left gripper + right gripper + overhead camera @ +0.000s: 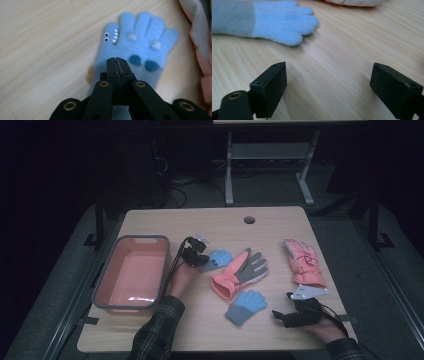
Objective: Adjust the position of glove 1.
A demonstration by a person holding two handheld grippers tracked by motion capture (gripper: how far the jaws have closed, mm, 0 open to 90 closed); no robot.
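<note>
Blue glove with face point(140, 47): flat on the wooden table point(270, 227), left of the middle, fingers pointing away from the left gripper; small eyes and teeth on the thumb side, round patches on the palm.
Left gripper point(117, 62): jaws pressed fully together over the cuff end of that glove; whether cloth is pinched between them cannot be told.
Left hand point(181, 277): just beside the right edge of the tub, sleeve in plaid.
Pink and grey glove point(240, 272): just right of the blue glove with face, lying slantwise.
Plain blue glove point(262, 20): grey cuff, in front of the pink and grey one, near the right gripper but apart from it.
Right gripper point(328, 87): jaws wide apart, nothing between them, bare wood underneath; at the near right of the table.
Pink glove point(303, 262): far right, beyond the right gripper.
Tub point(105, 287): pink with grey rim, at the left edge of the table.
</note>
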